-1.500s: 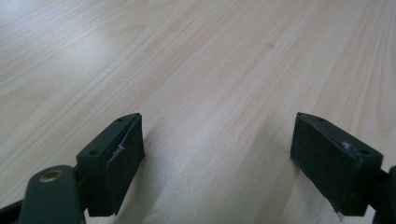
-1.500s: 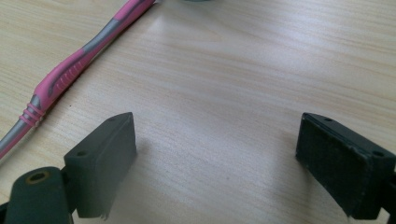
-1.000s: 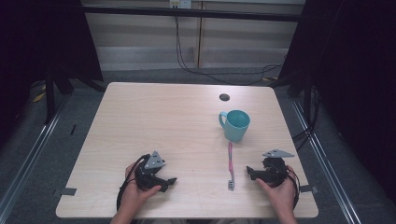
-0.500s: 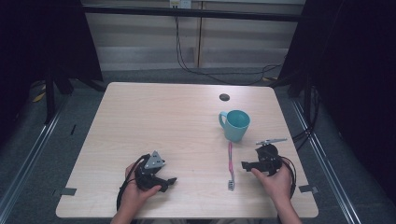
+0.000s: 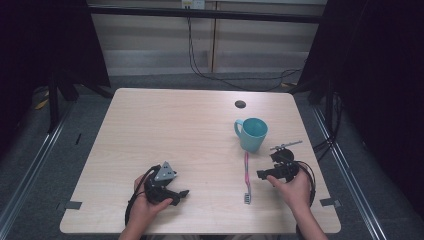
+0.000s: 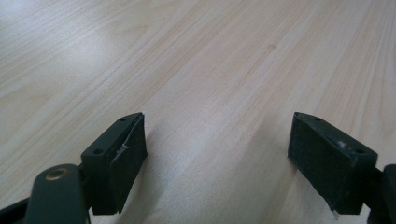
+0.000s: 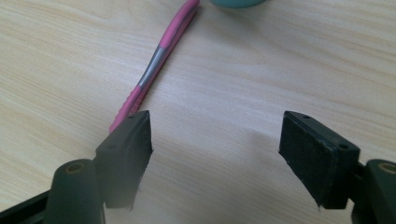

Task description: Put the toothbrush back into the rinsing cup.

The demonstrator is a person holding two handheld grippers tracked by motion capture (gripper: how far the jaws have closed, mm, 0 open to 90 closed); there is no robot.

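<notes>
high view, largest first: pale wood-grain table [image 5: 165, 130], its middle bare. teal ceramic mug [image 5: 252, 133], upright beyond the toothbrush, handle to its left. right gripper [image 5: 265, 174], jaws just narrowing yet apart with nothing between, beside the handle, likely lining up a pick. left gripper [image 5: 181, 196], jaws apart, idle. slim pink-and-grey toothbrush [image 5: 246, 171], flat, between mug and near edge.
</notes>
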